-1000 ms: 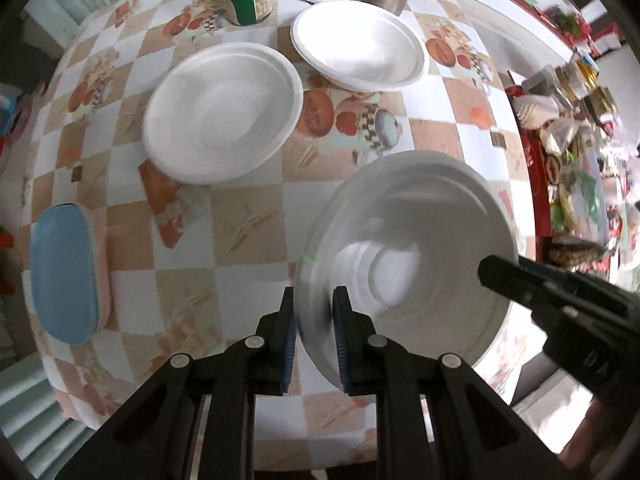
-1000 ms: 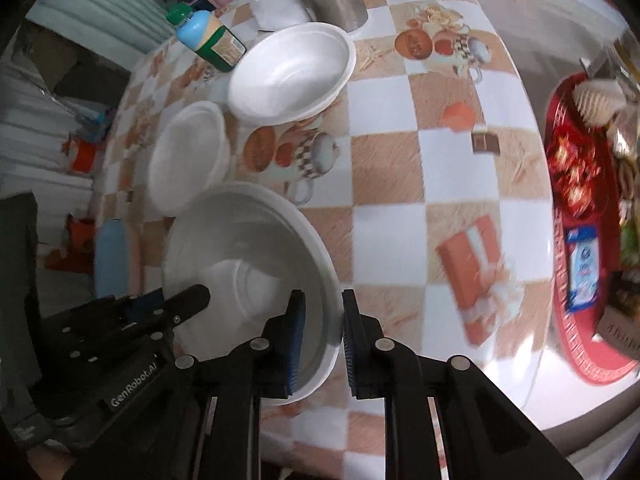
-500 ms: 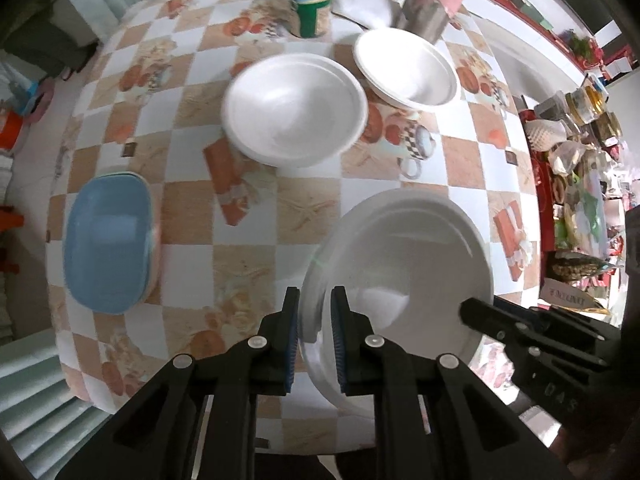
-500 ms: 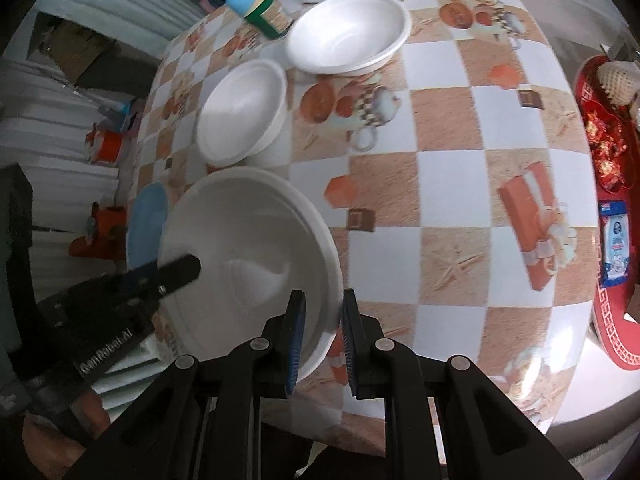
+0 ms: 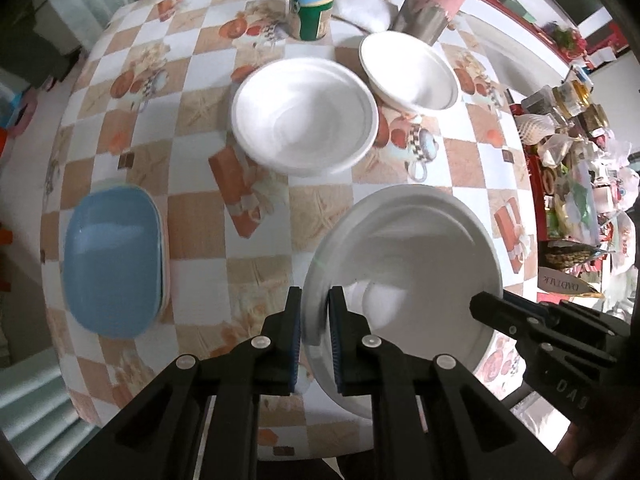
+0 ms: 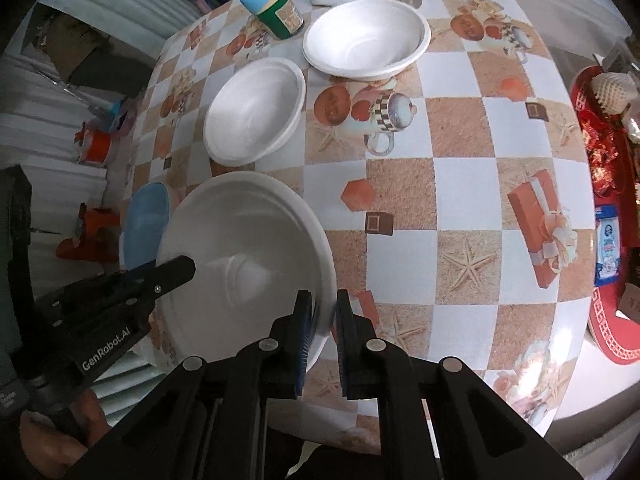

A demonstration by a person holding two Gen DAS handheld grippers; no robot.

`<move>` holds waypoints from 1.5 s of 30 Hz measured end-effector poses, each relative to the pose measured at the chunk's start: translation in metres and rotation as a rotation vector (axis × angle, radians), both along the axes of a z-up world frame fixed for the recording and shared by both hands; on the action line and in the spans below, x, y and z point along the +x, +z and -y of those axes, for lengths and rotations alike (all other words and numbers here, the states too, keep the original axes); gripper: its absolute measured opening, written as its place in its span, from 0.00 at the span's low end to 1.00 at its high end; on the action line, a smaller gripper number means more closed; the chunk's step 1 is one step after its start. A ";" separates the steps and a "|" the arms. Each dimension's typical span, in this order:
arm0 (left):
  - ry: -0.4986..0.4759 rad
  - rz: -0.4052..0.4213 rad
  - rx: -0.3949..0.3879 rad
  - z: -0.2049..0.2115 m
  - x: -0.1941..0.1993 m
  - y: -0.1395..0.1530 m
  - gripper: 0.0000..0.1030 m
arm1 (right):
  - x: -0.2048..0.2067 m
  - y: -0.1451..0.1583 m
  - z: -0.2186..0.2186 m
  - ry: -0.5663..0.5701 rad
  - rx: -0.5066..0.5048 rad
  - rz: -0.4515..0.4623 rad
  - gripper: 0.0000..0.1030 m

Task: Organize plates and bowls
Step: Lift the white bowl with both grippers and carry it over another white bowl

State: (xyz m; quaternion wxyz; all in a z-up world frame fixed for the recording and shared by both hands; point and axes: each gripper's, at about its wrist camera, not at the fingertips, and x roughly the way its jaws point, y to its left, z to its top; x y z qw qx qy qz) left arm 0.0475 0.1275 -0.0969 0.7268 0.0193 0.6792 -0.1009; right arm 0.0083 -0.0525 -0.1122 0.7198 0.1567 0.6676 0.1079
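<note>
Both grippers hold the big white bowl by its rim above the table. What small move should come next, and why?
Probably carry the big bowl toward the middle bowl and keep it level. The left gripper and right gripper each pinch opposite rims, so they should move together. The middle bowl sits empty, apart from the small bowl, and looks fit for stacking.

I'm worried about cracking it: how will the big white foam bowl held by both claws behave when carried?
The large white foam bowl looks thin-walled, so probably very light and somewhat bendy. The left claw and right claw pinch only opposite rim edges, so the rim may flex or dent. The matte foam likely won't slip.
</note>
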 end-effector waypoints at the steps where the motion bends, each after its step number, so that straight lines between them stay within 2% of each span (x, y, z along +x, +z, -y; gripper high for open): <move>1: -0.007 0.006 0.002 -0.001 0.003 0.001 0.14 | 0.001 0.002 -0.002 -0.006 -0.005 0.002 0.13; 9: -0.005 0.057 0.003 -0.016 0.046 0.016 0.15 | 0.038 0.018 -0.024 -0.038 -0.067 0.040 0.13; 17: -0.011 0.095 0.006 -0.025 0.069 0.026 0.15 | 0.067 0.040 -0.037 -0.035 -0.089 0.095 0.13; 45: 0.005 0.046 0.034 -0.029 0.126 0.000 0.16 | 0.137 0.021 -0.049 -0.005 -0.118 0.051 0.13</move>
